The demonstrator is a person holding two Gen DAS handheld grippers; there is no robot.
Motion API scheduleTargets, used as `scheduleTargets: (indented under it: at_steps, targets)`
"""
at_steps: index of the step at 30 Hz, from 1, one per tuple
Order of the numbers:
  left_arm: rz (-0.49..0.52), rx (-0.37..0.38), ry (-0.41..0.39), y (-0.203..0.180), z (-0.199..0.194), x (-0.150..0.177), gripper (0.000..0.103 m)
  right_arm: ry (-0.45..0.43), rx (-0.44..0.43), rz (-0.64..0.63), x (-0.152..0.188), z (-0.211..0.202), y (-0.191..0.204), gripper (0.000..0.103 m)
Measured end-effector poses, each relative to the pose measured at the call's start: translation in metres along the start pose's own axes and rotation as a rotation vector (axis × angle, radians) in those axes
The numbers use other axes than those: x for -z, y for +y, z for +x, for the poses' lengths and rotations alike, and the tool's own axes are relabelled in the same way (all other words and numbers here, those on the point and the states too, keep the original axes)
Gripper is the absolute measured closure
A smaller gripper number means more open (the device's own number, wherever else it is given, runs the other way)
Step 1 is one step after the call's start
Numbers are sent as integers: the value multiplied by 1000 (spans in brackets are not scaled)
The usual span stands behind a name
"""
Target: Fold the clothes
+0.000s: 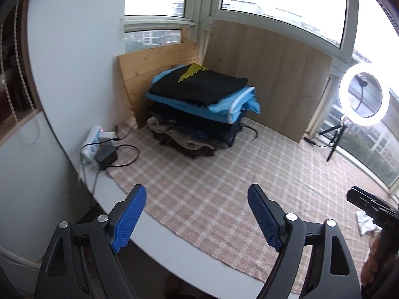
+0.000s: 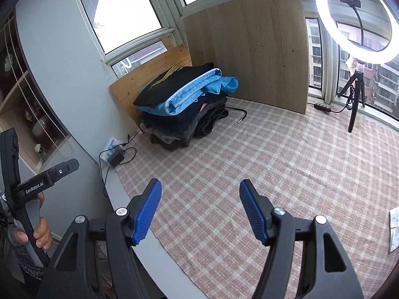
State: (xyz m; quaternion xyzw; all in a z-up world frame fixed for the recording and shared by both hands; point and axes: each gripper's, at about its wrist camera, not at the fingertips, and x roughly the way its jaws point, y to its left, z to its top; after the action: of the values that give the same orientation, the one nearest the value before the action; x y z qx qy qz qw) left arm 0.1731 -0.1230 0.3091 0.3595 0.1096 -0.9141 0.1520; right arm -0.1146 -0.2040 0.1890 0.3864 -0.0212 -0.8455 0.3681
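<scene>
Currently I'm hovering the left gripper (image 1: pixel 197 214) and right gripper (image 2: pixel 200 209), jaws spread and empty, over bare checked cloth (image 1: pixel 224 174); stack of folded clothes (image 1: pixel 199 104) is sitting clear in the corner, leaving folding room.

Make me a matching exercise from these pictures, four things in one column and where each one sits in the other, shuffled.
Things:
1. black garment
2. ring light
3. power adapter
4. wooden board

Places:
A. standing behind the clothes pile
B. on a tripod by the window
C. on top of the clothes pile
D. at the checked cloth's left edge, beside the power strip

Pairs: 1-C, 2-B, 3-D, 4-A
</scene>
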Motion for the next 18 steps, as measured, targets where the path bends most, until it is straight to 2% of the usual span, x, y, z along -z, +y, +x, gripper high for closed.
scheduleTargets:
  at_steps: [2,18]
  targets:
    - [-10,9,-12,-1,-3,2,2,2,-6,-1,2,-1,-1,39]
    - [-29,6,-28,-6,-3,-2,2,26,-23,0,5,2,-6,38]
